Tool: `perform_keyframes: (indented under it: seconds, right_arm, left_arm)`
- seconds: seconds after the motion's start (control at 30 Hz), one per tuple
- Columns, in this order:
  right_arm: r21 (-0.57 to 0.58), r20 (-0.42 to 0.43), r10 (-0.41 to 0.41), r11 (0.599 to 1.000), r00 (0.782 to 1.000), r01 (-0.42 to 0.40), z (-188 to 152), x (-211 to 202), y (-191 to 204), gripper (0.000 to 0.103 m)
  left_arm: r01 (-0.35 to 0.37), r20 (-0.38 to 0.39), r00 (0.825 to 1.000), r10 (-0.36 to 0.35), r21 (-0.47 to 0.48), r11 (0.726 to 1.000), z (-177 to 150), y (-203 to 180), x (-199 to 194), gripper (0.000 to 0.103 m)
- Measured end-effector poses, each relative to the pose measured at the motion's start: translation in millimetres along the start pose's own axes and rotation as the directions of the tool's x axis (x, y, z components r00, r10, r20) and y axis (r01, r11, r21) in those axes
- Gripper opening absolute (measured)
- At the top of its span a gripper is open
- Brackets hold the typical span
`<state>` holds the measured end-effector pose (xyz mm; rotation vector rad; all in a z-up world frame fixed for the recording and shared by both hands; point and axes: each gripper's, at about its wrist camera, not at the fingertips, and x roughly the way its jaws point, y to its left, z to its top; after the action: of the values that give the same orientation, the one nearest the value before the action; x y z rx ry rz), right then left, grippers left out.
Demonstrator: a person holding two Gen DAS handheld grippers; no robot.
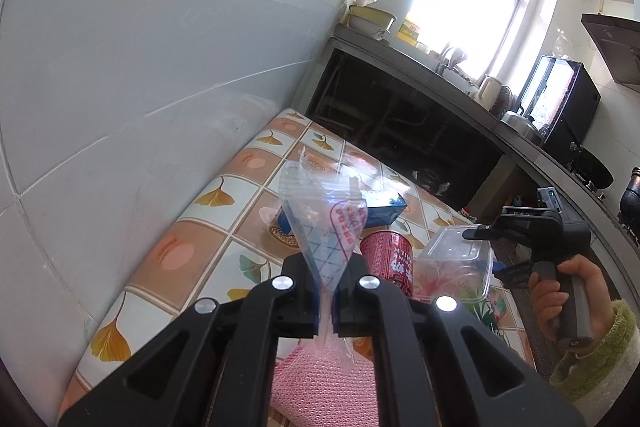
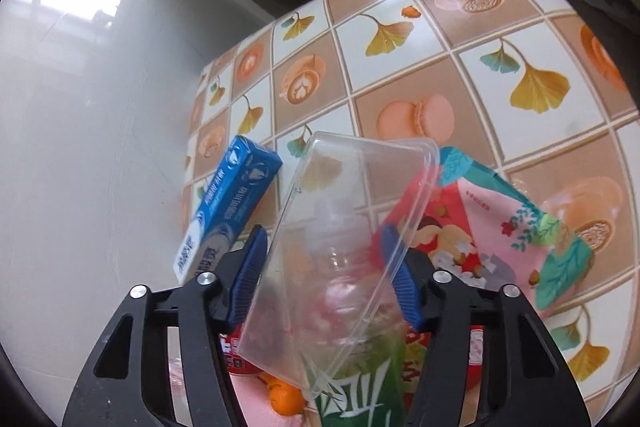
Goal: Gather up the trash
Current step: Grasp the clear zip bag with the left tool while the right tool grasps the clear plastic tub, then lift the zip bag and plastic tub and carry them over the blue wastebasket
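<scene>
Left gripper pinching red-stamped plastic bag, right gripper clasping clear container, print unreadable

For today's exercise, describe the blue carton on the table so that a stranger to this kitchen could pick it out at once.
Start at the table with the ginkgo-leaf and macaron patterned cloth, and go to its edge beside the grey wall. There lies the blue carton, next to the clear plastic container held in the right tool. It is the only blue rectangular box, with white print; its neighbours are transparent, pink or red.
</scene>
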<state>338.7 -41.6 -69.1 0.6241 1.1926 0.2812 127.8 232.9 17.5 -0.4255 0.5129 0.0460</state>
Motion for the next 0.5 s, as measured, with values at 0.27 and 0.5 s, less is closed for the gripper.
perform_keyframes:
  seconds: [0.27,0.5]
  right_arm:
    - [0.03,0.019,0.094,0.995,0.995,-0.094,2.1,-0.6,-2.7,0.046]
    - [0.037,-0.007,0.234,0.972,0.972,-0.234,4.4,3.0,6.5,0.02]
  left_arm:
    - [0.0,0.002,1.0,0.0,-0.014,1.0,-0.4,3.6,-4.3,0.003]
    - [-0.001,0.009,1.0,0.001,-0.02,1.0,-1.0,5.3,-6.4,0.003]
